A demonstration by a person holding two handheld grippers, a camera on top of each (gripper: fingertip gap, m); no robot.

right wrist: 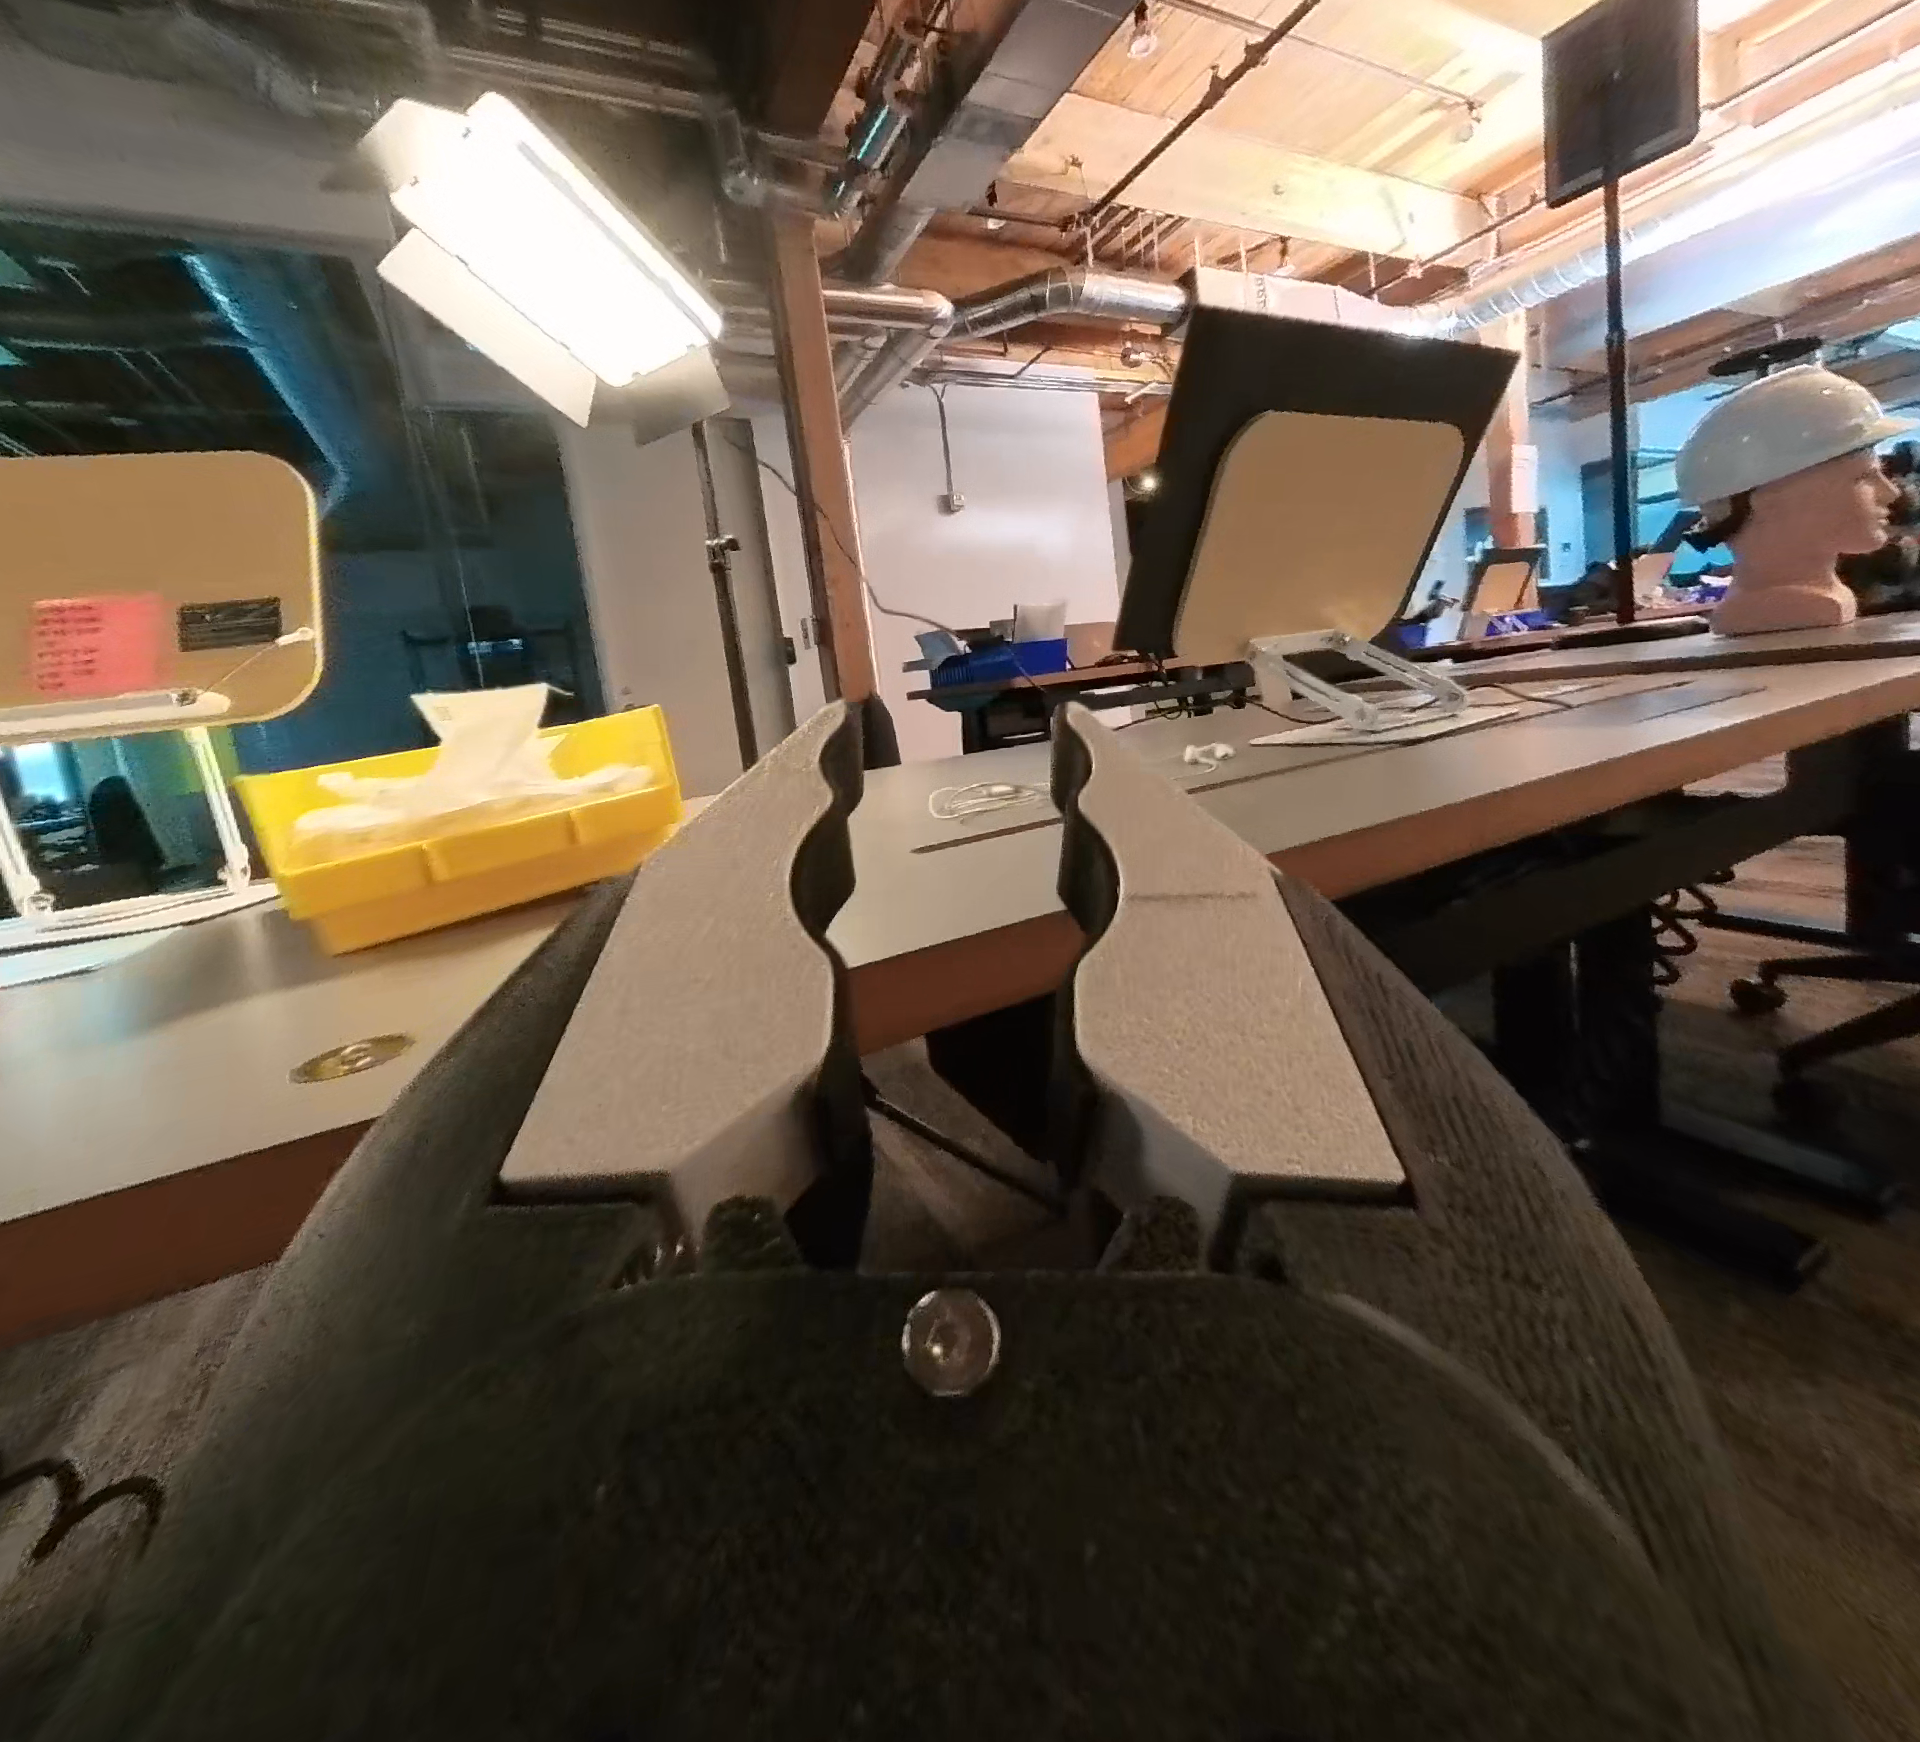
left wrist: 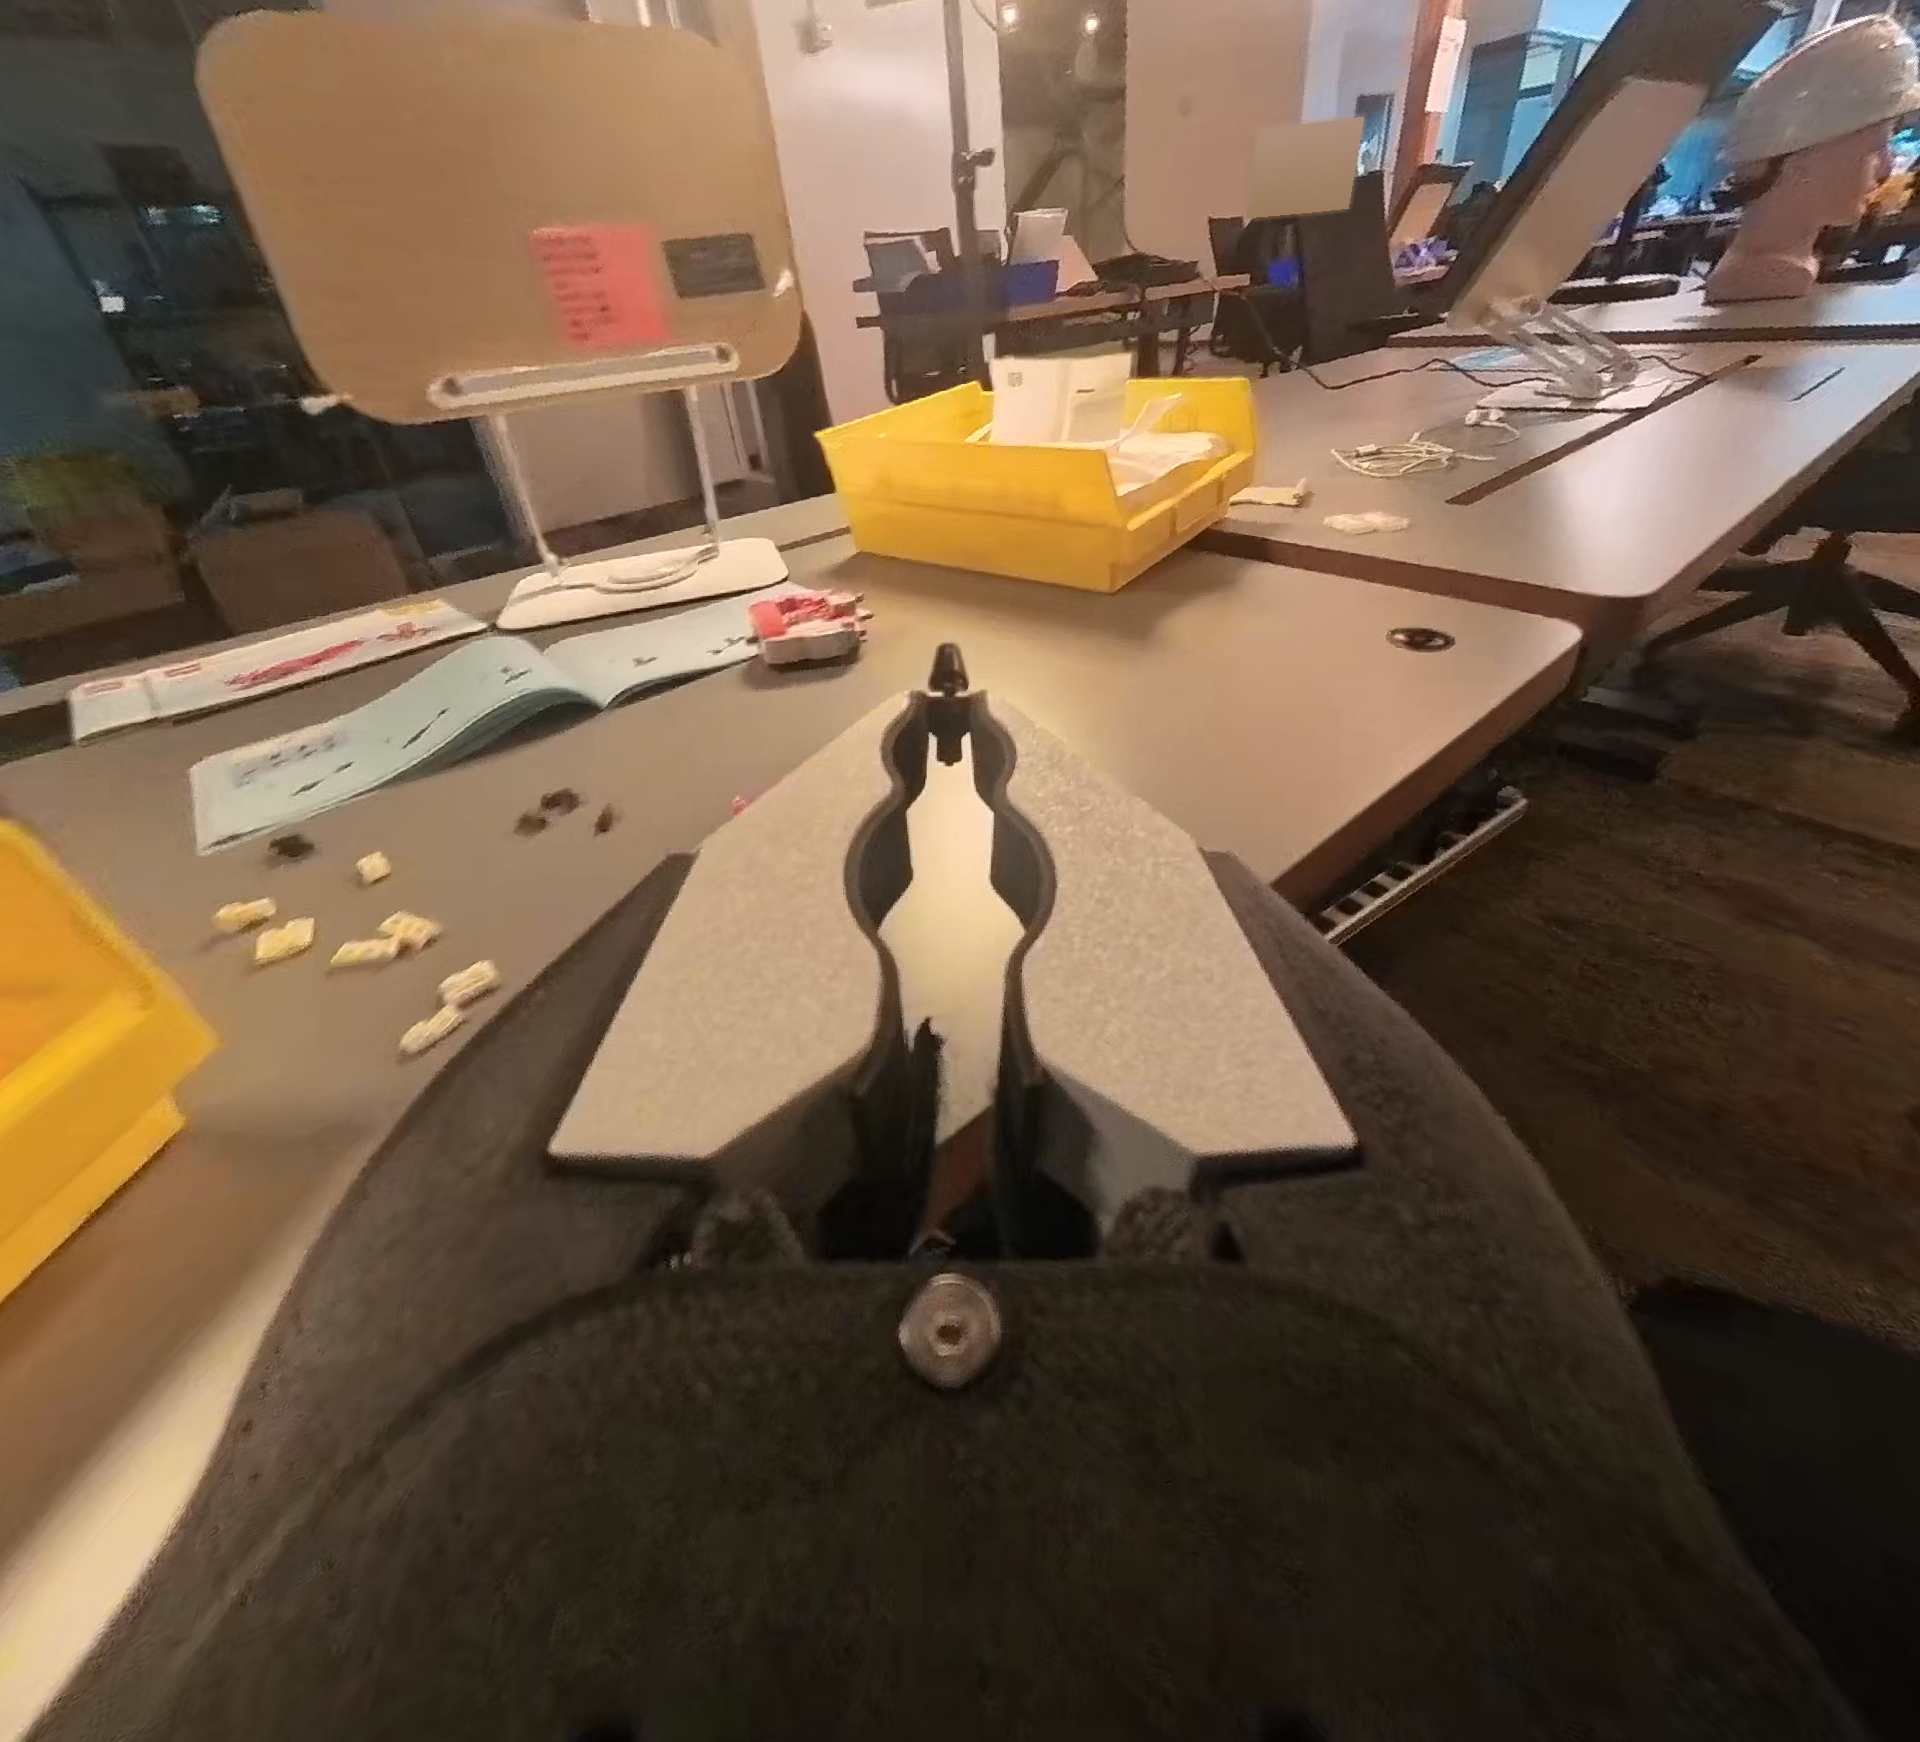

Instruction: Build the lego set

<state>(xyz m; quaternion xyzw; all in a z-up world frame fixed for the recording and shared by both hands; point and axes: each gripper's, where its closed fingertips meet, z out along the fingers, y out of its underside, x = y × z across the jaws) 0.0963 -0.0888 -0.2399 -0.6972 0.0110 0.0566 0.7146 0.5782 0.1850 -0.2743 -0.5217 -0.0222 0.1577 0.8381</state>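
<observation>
My left gripper (left wrist: pixel 948 703) is shut on a small black peg-like piece (left wrist: pixel 948 674) that sticks out past the fingertips, held above the grey table (left wrist: pixel 1195 705). Beyond it lie a small red and white brick model (left wrist: pixel 808 627) and an open pale blue booklet (left wrist: pixel 447 705). Loose cream pieces (left wrist: pixel 364 949) and a few dark pieces (left wrist: pixel 551 814) are scattered at the left. My right gripper (right wrist: pixel 956 736) is open with nothing between its fingers, held off the table's edge, lower than the tabletop, pointing toward a second desk.
A yellow bin (left wrist: pixel 1029 482) with white paper stands behind the model; it also shows in the right wrist view (right wrist: pixel 457 835). Another yellow bin (left wrist: pixel 73 1069) is at the left edge. A tan board on a clear stand (left wrist: pixel 499 217), a hard-hatted mannequin head (right wrist: pixel 1787 518), white cables (left wrist: pixel 1403 451). Tip to tip, the grippers are about 55 centimeters apart.
</observation>
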